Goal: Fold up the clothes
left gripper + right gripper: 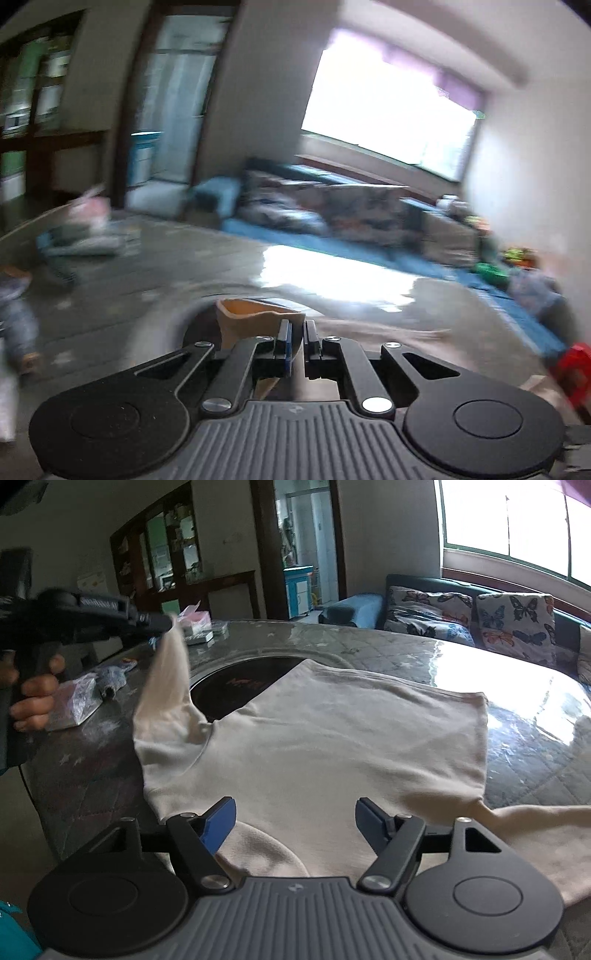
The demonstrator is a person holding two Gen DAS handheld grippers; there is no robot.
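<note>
A cream long-sleeved shirt [314,738] lies spread flat on the dark glass-topped table [517,738]. Its left sleeve [170,672] is pulled up off the table, and my left gripper [168,622] is shut on the cuff, held by a person's hand [33,698]. In the blurred left wrist view the left gripper [297,328] has its jaws together with the cuff [255,321] sticking out beside them. My right gripper [295,812] stands open just above the near edge of the shirt, its blue pads [221,823] apart and not pressing the cloth. The right sleeve [535,834] trails off to the right.
A dark round inset [236,686] in the tabletop lies partly under the shirt. Plastic-wrapped packets [81,694] and a pink pack [192,620] sit at the table's left and far side. A sofa with butterfly cushions [480,616] stands behind the table under a bright window.
</note>
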